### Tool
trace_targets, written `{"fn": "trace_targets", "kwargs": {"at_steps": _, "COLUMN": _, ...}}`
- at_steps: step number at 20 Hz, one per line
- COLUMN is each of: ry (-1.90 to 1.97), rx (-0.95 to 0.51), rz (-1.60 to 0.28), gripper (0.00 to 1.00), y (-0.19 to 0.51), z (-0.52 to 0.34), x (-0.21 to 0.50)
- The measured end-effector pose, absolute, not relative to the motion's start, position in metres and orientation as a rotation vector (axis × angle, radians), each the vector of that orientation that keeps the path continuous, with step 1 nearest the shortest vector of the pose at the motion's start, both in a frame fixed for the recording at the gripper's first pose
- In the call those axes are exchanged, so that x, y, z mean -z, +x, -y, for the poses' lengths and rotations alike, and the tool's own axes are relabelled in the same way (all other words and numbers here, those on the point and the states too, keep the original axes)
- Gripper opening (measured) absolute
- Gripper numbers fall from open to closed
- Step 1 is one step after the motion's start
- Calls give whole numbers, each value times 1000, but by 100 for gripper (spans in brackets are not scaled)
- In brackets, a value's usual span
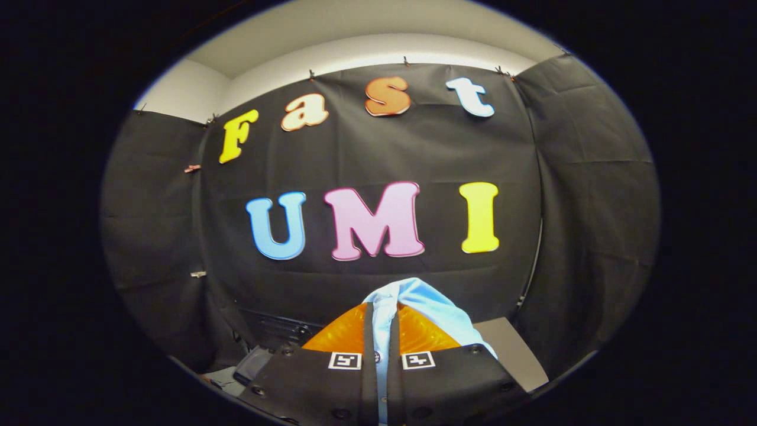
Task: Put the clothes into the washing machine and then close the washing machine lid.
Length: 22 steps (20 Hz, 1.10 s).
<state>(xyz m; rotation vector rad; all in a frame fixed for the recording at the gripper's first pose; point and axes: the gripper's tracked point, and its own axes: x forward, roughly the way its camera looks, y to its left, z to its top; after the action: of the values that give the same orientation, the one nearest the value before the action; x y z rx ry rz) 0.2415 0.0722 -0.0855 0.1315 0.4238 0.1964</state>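
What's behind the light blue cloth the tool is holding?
Behind the light blue cloth, pinched in the tool, hangs the booth's black wall. A grey surface lies beside it. The cloth hides whatever sits directly behind it.

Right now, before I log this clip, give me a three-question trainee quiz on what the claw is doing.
1. True or false: the claw is open, with nothing between its fingers.
2. Multiple choice: where does the light blue garment sit? A) pinched between the fingers and bunched above their tips; B) lying flat on the grey surface to the right; C) hanging on the booth wall.
3. Fill in: behind the raised garment hangs the black ____ of the booth wall.

Key: 1 false, it is shut on the garment. 2 A. 3 cloth.
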Motion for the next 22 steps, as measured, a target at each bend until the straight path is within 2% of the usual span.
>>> {"fn": "trace_targets", "kwargs": {"at_steps": 4, "ry": 161, "rx": -325, "rz": -376, "gripper": 10, "y": 239, "z": -139, "x": 66}}
{"fn": "trace_targets", "kwargs": {"at_steps": 10, "ry": 201, "rx": -507, "rz": -369, "gripper": 10, "y": 238, "z": -238, "x": 73}}
{"fn": "trace_targets", "kwargs": {"at_steps": 16, "ry": 231, "rx": -637, "rz": -393, "gripper": 10, "y": 241, "z": -312, "x": 112}}
{"fn": "trace_targets", "kwargs": {"at_steps": 22, "ry": 296, "rx": -704, "rz": -434, "gripper": 10, "y": 254, "z": -356, "x": 166}}
